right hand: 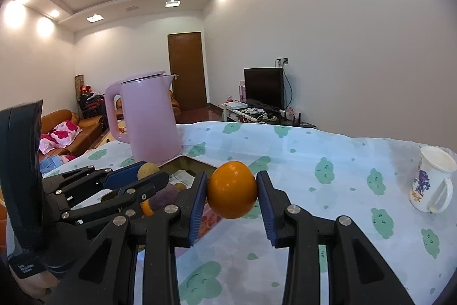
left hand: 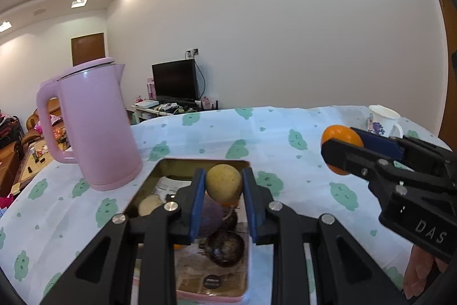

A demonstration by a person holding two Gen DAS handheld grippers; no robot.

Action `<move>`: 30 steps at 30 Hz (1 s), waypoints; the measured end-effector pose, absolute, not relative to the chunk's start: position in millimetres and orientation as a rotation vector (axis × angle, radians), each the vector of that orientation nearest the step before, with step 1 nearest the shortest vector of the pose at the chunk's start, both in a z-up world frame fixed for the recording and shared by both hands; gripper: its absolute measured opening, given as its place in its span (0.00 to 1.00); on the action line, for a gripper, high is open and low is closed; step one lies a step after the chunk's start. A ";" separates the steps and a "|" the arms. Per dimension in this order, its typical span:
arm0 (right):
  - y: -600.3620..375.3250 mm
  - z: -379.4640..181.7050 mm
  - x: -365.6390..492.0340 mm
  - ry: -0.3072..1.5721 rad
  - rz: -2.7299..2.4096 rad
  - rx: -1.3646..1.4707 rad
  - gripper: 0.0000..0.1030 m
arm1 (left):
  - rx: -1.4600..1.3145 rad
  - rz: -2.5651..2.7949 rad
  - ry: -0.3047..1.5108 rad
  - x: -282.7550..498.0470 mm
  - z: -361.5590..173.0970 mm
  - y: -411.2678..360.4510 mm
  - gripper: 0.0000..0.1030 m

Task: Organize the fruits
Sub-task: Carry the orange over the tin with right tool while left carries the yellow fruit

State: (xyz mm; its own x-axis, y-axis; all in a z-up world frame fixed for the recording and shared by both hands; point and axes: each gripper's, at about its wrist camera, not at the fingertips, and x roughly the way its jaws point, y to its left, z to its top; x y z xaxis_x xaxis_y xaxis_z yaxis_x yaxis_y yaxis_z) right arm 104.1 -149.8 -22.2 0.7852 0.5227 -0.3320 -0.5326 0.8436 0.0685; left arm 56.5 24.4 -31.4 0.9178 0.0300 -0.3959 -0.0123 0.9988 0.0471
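Observation:
My left gripper is shut on a pale yellow round fruit, held above a shallow metal tin. The tin holds a purple fruit, dark round fruits and a cut piece. My right gripper is shut on an orange, above the cloth to the right of the tin. In the left wrist view the right gripper and its orange hang at the right. In the right wrist view the left gripper sits at the left with the yellow fruit.
A tall pink kettle stands just left of the tin, close behind it. A white mug with a flower print stands at the table's right side. The table carries a white cloth with green cloud prints. A hand shows bottom right.

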 end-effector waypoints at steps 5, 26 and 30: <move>-137.9 -22.1 102.6 0.350 0.588 -0.037 0.36 | 0.048 0.048 0.405 54.5 -31.3 34.4 0.26; -88.4 -22.2 105.6 0.364 0.678 -0.059 0.36 | 0.004 0.161 0.441 52.8 -36.1 101.0 0.26; -79.3 -24.9 105.8 0.371 0.689 -0.070 0.36 | -0.002 0.167 0.450 53.2 -38.8 107.1 0.26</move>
State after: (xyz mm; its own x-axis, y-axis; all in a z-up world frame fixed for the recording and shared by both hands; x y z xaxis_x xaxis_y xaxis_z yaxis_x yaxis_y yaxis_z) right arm 105.8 -79.3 -24.9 0.7093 0.6077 -0.3572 -0.6325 0.7724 0.0581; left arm 53.2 107.1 -38.8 0.8870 0.1606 -0.4330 -0.1613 0.9863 0.0354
